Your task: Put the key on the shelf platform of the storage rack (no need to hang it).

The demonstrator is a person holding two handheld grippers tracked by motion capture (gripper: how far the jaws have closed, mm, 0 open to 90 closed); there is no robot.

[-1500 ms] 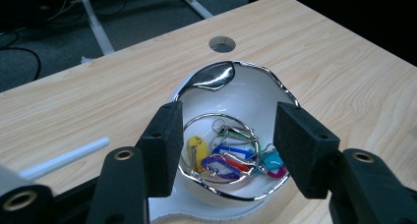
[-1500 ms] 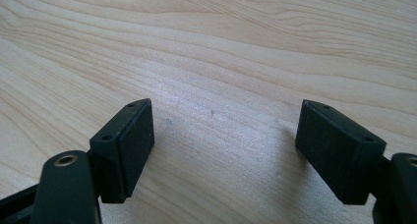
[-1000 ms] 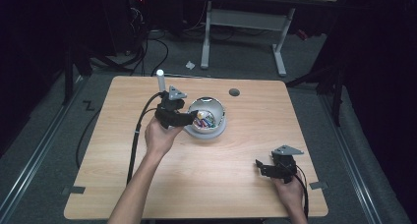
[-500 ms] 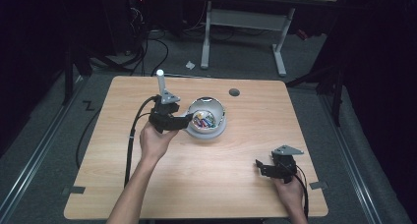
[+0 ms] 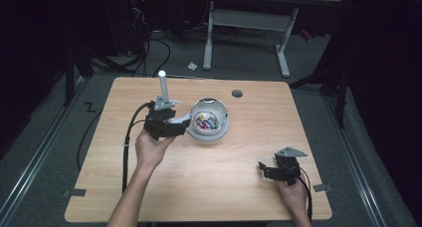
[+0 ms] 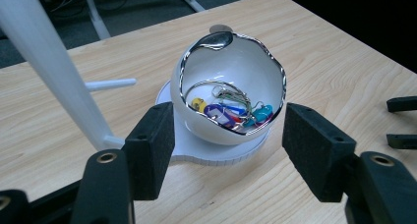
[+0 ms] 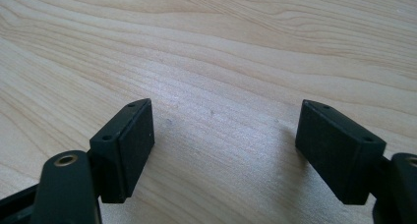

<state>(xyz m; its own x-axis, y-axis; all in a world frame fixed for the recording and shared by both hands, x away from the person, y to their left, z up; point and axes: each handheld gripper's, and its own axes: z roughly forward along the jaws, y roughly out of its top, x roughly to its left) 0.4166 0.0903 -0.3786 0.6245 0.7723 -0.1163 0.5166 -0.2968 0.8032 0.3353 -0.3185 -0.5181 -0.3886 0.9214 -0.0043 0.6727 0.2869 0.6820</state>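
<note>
Nearest the left edge of the tabletop (image 5: 99,187), toward the far side, a white post (image 5: 162,85) stands upright on its foot, just beside the left gripper (image 5: 180,126); it looks like a rack kept clear of the middle so the hands can work around it. In the left gripper view a short white peg (image 6: 110,83) sticks out sideways from that post.

The left gripper is released: its black pads (image 6: 150,153) have just been opening and stand on either side of the white bowl (image 6: 228,98) without touching it, the bowl lying ahead of them rather than between them. The hand seems to line up with the bowl's near side, either to take it or having let it go; which, I cannot tell.

The bowl sits near the middle of the tabletop, closer to the far edge, on a flat white base (image 6: 216,153). It tips toward the person, so its chrome-rimmed mouth faces the gripper and shows coloured clips and a key ring (image 6: 231,108).

Behind it, by the far edge, is a dark round cable hole (image 5: 237,93).

Near the right near corner the right gripper (image 5: 268,170) rests low on bare wood, spread apart and empty, apparently parked.
</note>
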